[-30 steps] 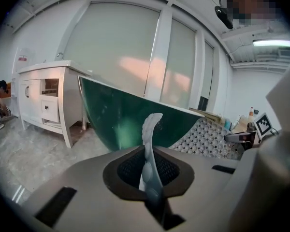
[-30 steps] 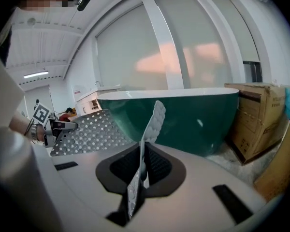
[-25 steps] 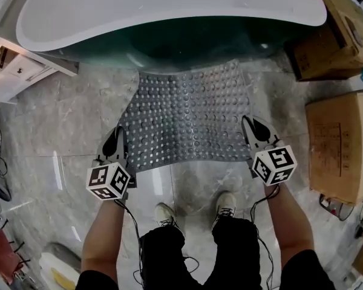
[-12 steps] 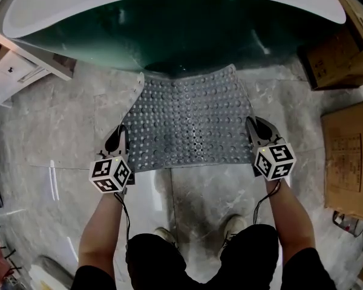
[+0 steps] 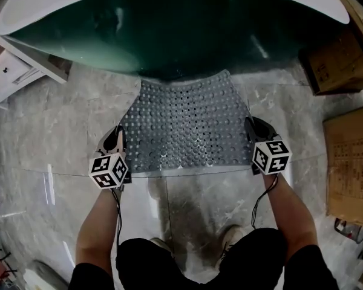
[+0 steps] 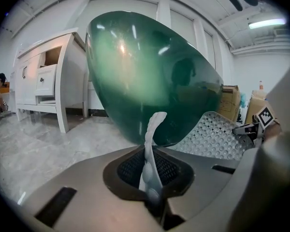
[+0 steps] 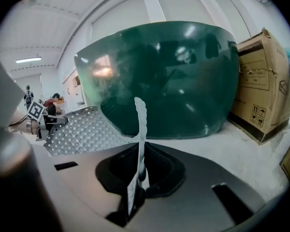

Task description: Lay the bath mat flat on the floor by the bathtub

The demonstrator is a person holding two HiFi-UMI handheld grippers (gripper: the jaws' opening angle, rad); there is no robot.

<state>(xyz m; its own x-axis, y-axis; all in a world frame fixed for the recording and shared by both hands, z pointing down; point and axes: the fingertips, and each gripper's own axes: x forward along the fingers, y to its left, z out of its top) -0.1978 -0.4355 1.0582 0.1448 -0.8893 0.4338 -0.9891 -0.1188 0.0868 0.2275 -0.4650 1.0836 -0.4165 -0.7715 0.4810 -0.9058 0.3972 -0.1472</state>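
A grey, perforated, bumpy bath mat (image 5: 184,125) is stretched out just above the marble floor, its far edge under the green bathtub (image 5: 169,29). My left gripper (image 5: 116,139) is shut on the mat's near left corner, and the mat's edge (image 6: 152,144) stands upright between its jaws. The near right corner is pinched by my right gripper (image 5: 254,128), also shut, with the mat edge (image 7: 140,144) rising from its jaws. Across each gripper view I see the mat (image 6: 215,137) (image 7: 79,129) spread toward the other gripper.
Cardboard boxes (image 5: 351,162) stand at the right, another box (image 5: 333,53) by the tub's right end. A white cabinet (image 5: 18,71) sits at the left of the tub. The person's legs are at the bottom of the head view.
Both grippers have carried the mat forward toward the tub; its far edge now lies under the tub's side. The person's shoes have dropped out of the head view.
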